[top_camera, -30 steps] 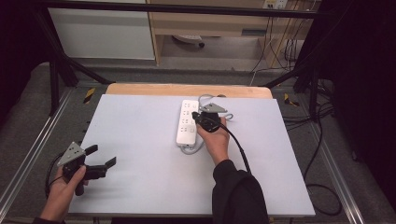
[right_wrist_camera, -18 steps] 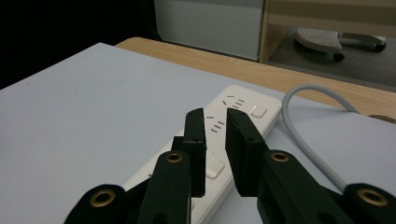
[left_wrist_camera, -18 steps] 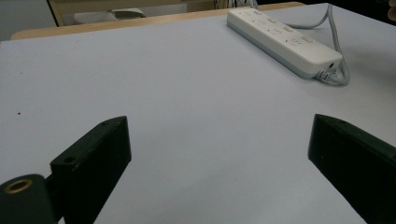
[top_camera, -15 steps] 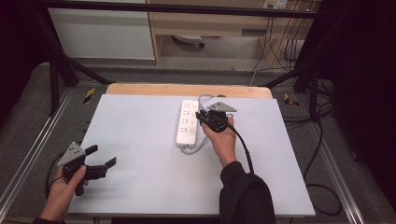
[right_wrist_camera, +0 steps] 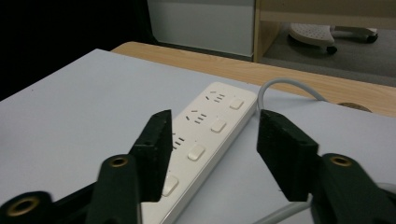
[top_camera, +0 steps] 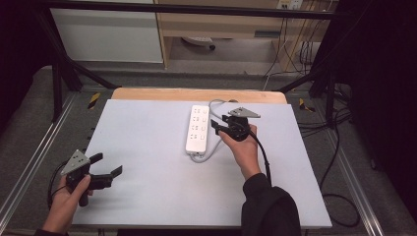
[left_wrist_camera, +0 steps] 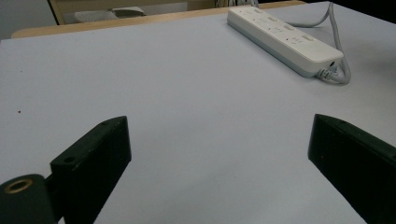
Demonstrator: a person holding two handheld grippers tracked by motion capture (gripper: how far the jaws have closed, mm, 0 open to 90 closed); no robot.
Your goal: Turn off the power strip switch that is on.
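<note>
The right gripper (top_camera: 220, 127) hangs just above the right edge of the power strip (top_camera: 197, 128), its two black jaws spread apart with nothing between them. In the right gripper view (right_wrist_camera: 212, 140) the jaws frame the strip's row of square switches and sockets, with the left jaw over the strip and the right jaw over the bare table beside it. The hand (top_camera: 243, 147) holding it reaches in from the near right, in a dark sleeve (top_camera: 269, 206).

The power strip (right_wrist_camera: 201, 140) is white, lies lengthwise near the far middle of the table (top_camera: 147, 147), and shows no brand or lettering that can be read. Its grey cord (top_camera: 216, 104) leaves the near end, loops around the right side and curves past the far end.

The left gripper (top_camera: 107, 166) sits at the near left corner, held by the other hand (top_camera: 66, 206), jaws wide apart and empty. In the left gripper view (left_wrist_camera: 219, 154) the power strip (left_wrist_camera: 282, 37) lies well apart, far to the right.

Beyond the pale table top runs a strip of wooden edge (top_camera: 196, 94), then a white cabinet (top_camera: 108, 34).
</note>
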